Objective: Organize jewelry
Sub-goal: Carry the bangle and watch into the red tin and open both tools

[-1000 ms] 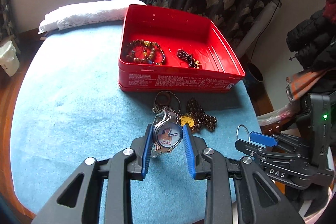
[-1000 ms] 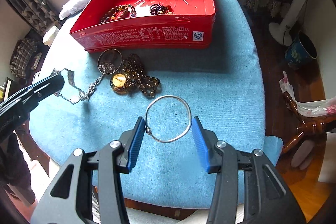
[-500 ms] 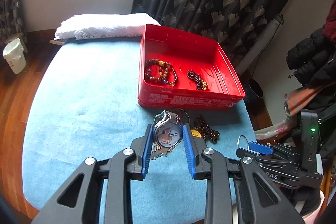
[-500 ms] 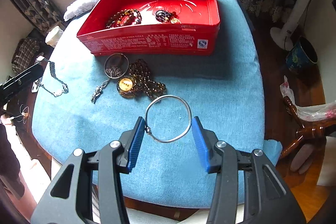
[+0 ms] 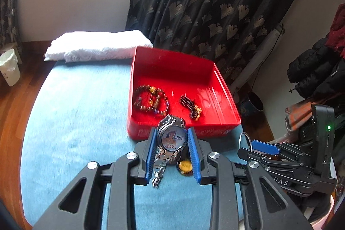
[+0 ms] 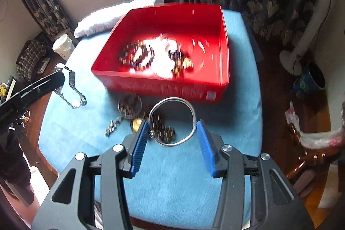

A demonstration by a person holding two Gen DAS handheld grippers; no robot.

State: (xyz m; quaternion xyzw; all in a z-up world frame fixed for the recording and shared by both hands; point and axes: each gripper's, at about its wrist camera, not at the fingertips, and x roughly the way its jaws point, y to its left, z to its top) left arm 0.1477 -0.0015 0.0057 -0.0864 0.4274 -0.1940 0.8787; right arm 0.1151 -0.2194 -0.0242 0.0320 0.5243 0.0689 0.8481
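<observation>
Where the blue-covered bench is seen from both wrists, a red tin is shown at its far side, with two beaded bracelets inside. A wristwatch is clamped between the partly closed fingers of the left gripper, and a silver bangle between those of the right gripper, both held above the bench just before the tin.
</observation>
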